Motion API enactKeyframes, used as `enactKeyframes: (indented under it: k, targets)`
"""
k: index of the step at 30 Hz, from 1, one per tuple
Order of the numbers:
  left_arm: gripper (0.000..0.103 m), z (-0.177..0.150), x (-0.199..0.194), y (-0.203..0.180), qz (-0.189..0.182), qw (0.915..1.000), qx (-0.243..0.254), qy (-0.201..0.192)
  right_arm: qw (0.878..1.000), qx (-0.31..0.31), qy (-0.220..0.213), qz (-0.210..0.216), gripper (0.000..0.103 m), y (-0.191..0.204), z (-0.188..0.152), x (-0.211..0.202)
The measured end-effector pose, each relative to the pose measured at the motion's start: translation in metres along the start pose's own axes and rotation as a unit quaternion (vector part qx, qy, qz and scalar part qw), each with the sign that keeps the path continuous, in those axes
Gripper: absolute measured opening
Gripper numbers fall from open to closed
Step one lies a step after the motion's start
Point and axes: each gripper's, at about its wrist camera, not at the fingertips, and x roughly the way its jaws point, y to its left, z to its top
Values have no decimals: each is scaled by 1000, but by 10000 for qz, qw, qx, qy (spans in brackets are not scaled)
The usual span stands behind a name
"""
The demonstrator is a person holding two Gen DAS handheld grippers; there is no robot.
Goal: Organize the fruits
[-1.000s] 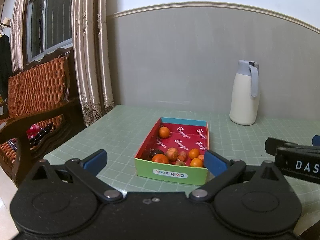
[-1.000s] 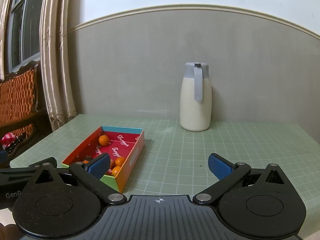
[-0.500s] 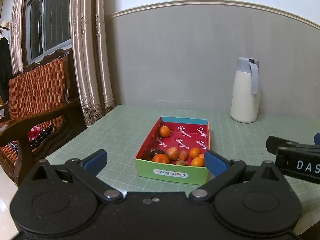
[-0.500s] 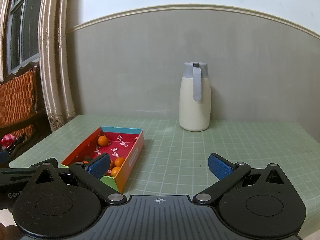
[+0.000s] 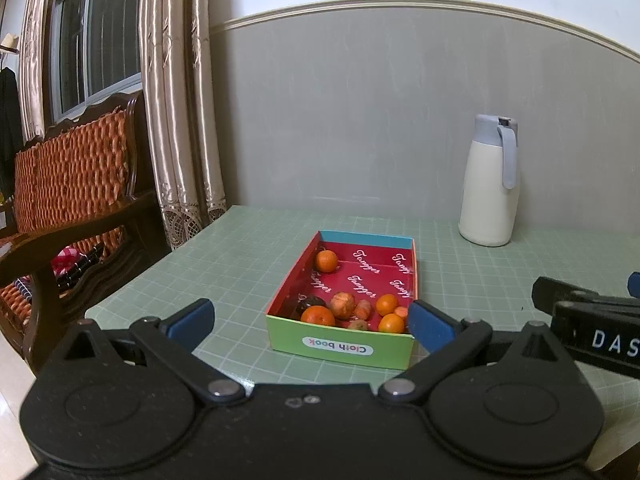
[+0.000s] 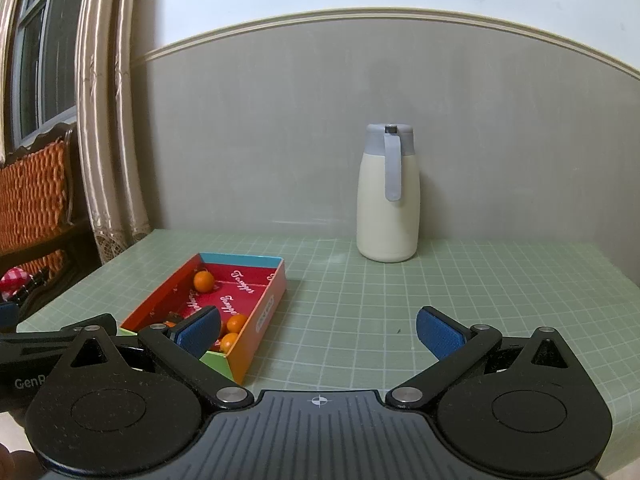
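A colourful open box (image 5: 340, 347) with a red floor lies on the green grid table and holds several small oranges (image 5: 326, 261) and other small fruits at its near end. It also shows in the right wrist view (image 6: 264, 316), at the left. My left gripper (image 5: 310, 320) is open and empty, just short of the box's near wall. My right gripper (image 6: 318, 330) is open and empty, over bare table to the right of the box. Its body shows at the right edge of the left wrist view (image 5: 588, 332).
A white jug with a grey lid (image 6: 387, 196) stands at the back of the table by the grey wall. A wooden chair with orange cushions (image 5: 68, 184) and curtains (image 5: 176, 120) stand left of the table. The table's left edge (image 5: 132, 284) is close to the box.
Both views have drifted slightly. The box and jug sit a little further right in the left wrist view. Both grippers stay open.
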Motion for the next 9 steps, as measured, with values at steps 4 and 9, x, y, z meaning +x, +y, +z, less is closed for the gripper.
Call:
enactKeyframes:
  k: [4,9]
  targets:
    - [96,-1,0,0,-59,10000,15,-59,9999,-54,-93,-125,103,2,-1,-1]
    - [93,-1,1,-4,-144,9998,-2,-99,9999,-21,-76,-110,103,0,-2,1]
